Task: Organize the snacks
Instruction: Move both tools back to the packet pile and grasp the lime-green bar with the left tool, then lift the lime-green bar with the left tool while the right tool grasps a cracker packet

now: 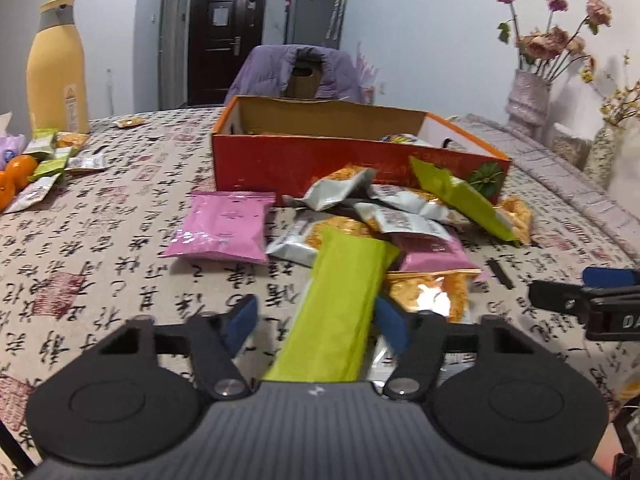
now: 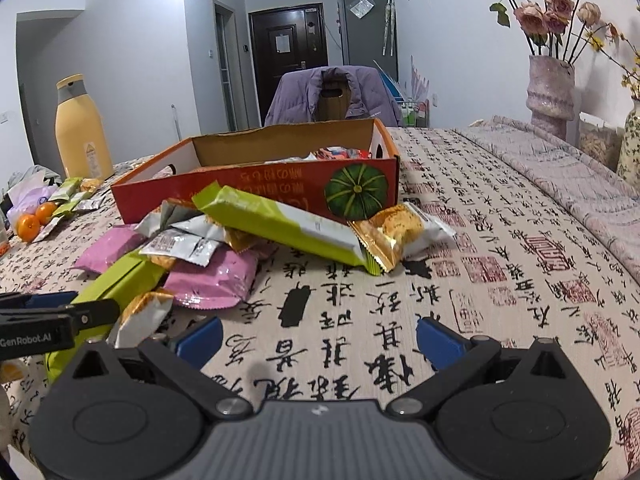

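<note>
Two grippers hang low over a table draped in a beige cloth [image 2: 460, 288] printed with black calligraphy and red seals. The left gripper [image 1: 316, 320] has a long lime-green snack bar packet [image 1: 340, 304] lying between its blue pads; the right-hand pad touches the wrapper, the other stands clear, so I cannot tell whether it is gripped. The right gripper [image 2: 318, 340] is spread wide over bare cloth, holding nothing.

Just ahead, a heap of snacks crowds the front of an open red-orange cardboard box [image 1: 320, 156]: two pink pouches [image 1: 224, 226], silver-and-orange biscuit sachets [image 1: 400, 216], and a second lime-green bar packet [image 2: 280, 224] leaning across them. The box wall bears a green pumpkin picture [image 2: 355, 191] and upside-down printed characters too blurred to read. More wrappers lie inside it.

Far left stand a tall yellow bottle with a grey cap [image 1: 58, 68], oranges [image 2: 30, 226] and more sachets. A pink vase of dried roses [image 2: 552, 84] stands at right. The left gripper's side reads "GenRobot.AI" [image 2: 26, 338].
</note>
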### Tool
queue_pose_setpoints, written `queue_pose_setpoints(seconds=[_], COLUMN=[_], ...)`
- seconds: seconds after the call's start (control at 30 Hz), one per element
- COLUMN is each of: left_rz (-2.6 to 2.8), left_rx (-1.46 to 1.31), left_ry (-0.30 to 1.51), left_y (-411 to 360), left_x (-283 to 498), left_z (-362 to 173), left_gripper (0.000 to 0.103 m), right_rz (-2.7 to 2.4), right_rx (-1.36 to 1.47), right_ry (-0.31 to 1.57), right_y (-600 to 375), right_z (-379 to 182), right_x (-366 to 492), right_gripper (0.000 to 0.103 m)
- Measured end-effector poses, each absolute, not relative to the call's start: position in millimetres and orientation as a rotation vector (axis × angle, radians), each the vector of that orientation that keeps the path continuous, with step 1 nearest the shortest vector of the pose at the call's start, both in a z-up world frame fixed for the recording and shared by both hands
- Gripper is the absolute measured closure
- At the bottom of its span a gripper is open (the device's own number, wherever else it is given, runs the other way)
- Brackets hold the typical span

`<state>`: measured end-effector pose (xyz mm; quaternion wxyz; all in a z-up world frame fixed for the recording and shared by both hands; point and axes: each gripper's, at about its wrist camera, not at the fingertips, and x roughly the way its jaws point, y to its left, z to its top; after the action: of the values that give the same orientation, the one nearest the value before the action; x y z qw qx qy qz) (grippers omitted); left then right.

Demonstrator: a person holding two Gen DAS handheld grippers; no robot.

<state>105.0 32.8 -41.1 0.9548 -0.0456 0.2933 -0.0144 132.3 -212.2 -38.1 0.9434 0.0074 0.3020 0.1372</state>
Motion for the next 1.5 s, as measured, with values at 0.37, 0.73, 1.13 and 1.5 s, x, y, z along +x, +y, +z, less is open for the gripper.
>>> queue_pose_setpoints(seconds=[0.37, 0.73, 1.13, 1.5], left_rz=[-0.05, -0.036, -0.014, -0.004], left_rx=[-0.06, -0.063, -0.102, -0.141], left_ry=[0.586, 0.512, 0.488, 0.478], left_y=[23, 28, 57, 87], left_x=[103, 82, 72, 71], left_z=[-45, -28, -23, -23], left_gripper=[0.066, 0.066, 0.066, 0.066], right_rz=[0.287, 0.315, 0.343, 0.303], right_rx=[0.007, -0.004, -0.026, -0.037], right_ry=[0.623, 0.595, 0.569, 0.612], right_y=[-207, -191, -139, -101], right_z=[-42, -39, -36, -42], right_x=[128, 122, 115, 126], right_gripper=[0.0, 0.0, 0.0, 0.0])
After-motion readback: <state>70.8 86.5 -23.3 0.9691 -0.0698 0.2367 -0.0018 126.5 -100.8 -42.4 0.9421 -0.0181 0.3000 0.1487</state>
